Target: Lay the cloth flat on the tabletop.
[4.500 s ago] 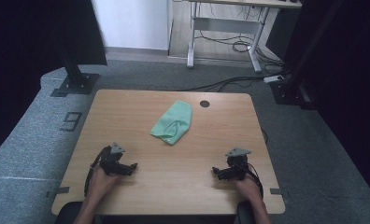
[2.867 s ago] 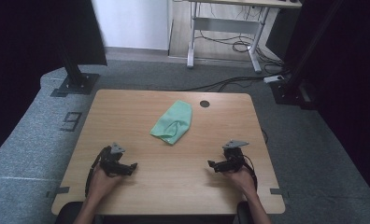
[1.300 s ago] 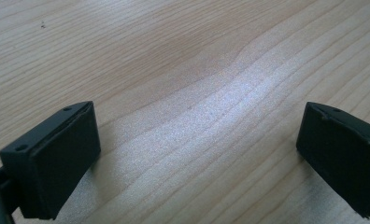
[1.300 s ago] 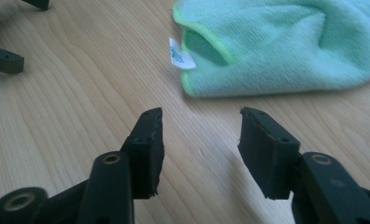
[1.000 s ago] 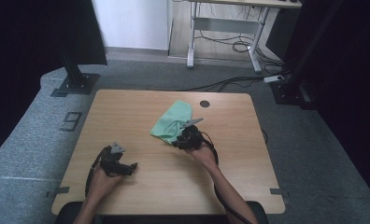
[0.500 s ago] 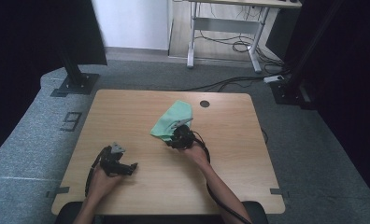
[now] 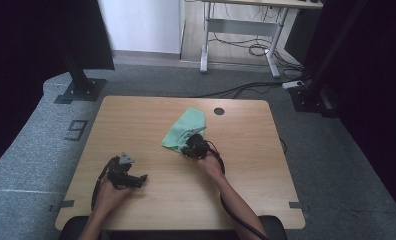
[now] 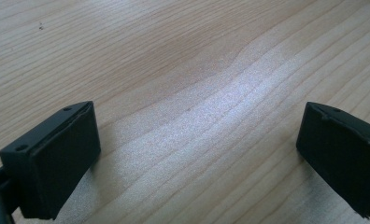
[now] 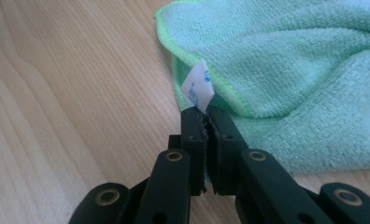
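One green microfibre cloth [image 7: 184, 130] lies crumpled on the wooden table [image 7: 136, 115], a little beyond the table's centre and near the round cable hole [image 7: 219, 111] in the far edge. In the right gripper view the cloth [image 9: 286, 70] shows a bright green stitched hem and a small white care label [image 9: 197, 86] with blue print, standing up at the near edge of the fabric.

Right gripper [image 7: 188, 146] sits at the cloth's near edge. Its jaws have just been closing; in the right gripper view they [image 9: 206, 123] stand pressed together with the base of the label and the cloth hem pinched between the pads. Cloth otherwise rests flat on the table, folds bunched toward the far side. The person's right hand [image 7: 209, 164] and forearm reach in from the bottom edge, cable trailing back along the arm.

Left gripper [image 7: 136, 179] rests well apart from the cloth, on the near left part of the table, held in the left hand [image 7: 108, 192]. Its grey three-cornered plate [image 7: 126, 160] faces up. In the left gripper view the two black jaws stand wide apart with bare wood grain between them.

Around the table: grey carpet [image 7: 336, 165], a black stand foot [image 7: 78, 91] at far left, a white desk frame [image 7: 241, 35] and loose cables [image 7: 246, 50] beyond.
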A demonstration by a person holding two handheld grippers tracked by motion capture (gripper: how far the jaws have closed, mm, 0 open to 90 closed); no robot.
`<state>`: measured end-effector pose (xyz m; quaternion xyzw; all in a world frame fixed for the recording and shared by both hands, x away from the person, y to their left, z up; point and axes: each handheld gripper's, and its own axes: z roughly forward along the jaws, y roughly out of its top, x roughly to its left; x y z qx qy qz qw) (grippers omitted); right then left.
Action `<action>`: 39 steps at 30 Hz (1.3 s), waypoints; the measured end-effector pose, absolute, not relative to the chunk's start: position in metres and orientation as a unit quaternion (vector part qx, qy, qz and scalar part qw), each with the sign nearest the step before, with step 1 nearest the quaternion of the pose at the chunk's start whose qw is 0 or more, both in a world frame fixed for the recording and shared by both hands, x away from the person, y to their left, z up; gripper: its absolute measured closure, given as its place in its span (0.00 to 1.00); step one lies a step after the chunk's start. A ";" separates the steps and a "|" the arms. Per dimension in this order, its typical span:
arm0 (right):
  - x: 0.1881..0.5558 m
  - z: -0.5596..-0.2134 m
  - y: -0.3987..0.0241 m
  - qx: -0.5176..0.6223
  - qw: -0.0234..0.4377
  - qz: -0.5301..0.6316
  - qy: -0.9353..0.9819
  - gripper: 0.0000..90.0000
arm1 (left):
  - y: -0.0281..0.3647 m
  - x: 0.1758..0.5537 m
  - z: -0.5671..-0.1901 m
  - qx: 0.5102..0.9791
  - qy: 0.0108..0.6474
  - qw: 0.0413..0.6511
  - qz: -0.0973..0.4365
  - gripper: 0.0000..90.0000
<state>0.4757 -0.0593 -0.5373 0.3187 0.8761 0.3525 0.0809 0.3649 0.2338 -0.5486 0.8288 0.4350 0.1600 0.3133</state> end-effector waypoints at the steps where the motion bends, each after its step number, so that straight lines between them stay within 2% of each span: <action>1: 0.474 -0.537 -0.061 0.315 0.078 0.350 0.879 0.95 | 0.234 0.365 -0.549 0.829 0.435 0.313 0.160 0.00; 12: 0.453 -0.539 -0.078 0.305 0.046 0.366 0.878 0.94 | 0.233 0.364 -0.548 0.829 0.432 0.317 0.160 0.00; 17: 0.440 -0.540 -0.087 0.302 0.040 0.372 0.877 0.93 | 0.229 0.362 -0.548 0.835 0.412 0.329 0.158 0.09; 18: 0.435 -0.540 -0.091 0.301 0.039 0.375 0.876 0.93 | 0.228 0.361 -0.547 0.835 0.410 0.332 0.159 0.16; 22: 0.427 -0.541 -0.097 0.299 0.039 0.378 0.875 0.93 | 0.221 0.362 -0.545 0.839 0.401 0.333 0.156 0.21; 24: 0.422 -0.541 -0.101 0.296 0.042 0.377 0.876 0.93 | 0.215 0.362 -0.544 0.844 0.392 0.332 0.156 0.26; 31: 0.409 -0.540 -0.106 0.290 0.052 0.370 0.881 0.89 | 0.185 0.369 -0.530 0.856 0.342 0.359 0.149 0.36; 39: 0.402 -0.540 -0.111 0.286 0.051 0.371 0.882 0.87 | 0.146 0.392 -0.528 0.864 0.318 0.368 0.130 0.52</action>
